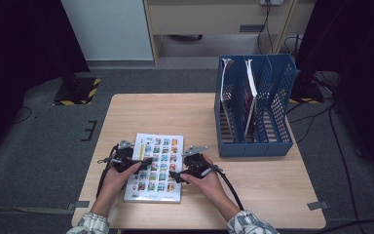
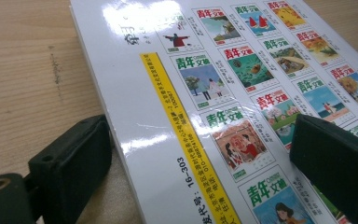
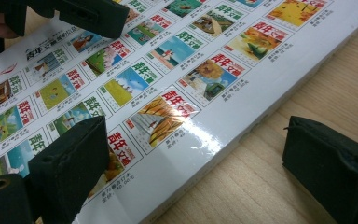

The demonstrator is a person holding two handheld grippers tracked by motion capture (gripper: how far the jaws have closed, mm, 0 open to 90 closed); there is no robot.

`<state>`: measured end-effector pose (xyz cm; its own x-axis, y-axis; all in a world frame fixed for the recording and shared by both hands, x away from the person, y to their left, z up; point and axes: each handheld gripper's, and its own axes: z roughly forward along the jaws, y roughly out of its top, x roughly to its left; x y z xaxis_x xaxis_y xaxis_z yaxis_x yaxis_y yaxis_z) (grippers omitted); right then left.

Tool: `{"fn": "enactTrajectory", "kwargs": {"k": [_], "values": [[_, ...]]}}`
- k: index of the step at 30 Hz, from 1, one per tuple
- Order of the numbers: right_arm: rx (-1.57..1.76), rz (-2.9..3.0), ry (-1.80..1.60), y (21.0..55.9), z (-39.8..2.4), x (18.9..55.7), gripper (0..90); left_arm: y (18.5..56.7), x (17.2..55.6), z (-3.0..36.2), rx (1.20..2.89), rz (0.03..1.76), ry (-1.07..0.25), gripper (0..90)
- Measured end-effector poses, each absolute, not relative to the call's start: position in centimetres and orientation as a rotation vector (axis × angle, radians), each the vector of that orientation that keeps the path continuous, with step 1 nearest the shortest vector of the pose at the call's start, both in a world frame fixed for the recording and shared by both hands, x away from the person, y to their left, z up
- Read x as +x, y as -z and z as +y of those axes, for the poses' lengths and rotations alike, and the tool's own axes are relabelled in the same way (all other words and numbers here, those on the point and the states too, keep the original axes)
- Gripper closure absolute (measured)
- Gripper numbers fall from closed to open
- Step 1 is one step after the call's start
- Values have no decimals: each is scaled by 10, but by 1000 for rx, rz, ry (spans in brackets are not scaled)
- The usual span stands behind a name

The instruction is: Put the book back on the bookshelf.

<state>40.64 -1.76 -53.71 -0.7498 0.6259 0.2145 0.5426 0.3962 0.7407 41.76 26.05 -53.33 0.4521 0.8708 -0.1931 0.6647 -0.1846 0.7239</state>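
Blue file rack [image 1: 253, 146] stands beyond the magazine [image 1: 156, 168].

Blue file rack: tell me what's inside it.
The blue file rack holds two upright, leaning magazines or booklets, in its left and middle slots, in the high view. The rightmost slot looks empty. Their covers and lower parts are hidden by the perforated dividers.

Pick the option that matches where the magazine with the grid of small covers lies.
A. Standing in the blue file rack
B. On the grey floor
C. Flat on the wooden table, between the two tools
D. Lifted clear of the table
C: the magazine lies flat on the table, with the left tool at its left edge and the right tool at its right edge, both open astride those edges.
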Motion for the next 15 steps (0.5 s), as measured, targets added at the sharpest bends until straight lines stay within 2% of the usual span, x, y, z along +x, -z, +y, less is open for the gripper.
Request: {"fn": "enactTrajectory", "kwargs": {"k": [5,9,10,15], "values": [[1045,2542,-1297,538,-16,405,74,532,418,263,1936,1285,-331,67],[1032,2555,-1305,538,-12,403,72,530,418,265,1916,1315,-319,122],[1031,2559,-1297,538,-10,401,63,529,418,267,1909,1330,-314,163],[1035,2551,-1299,538,-10,401,62,525,417,268,1890,1354,-320,216]]}}
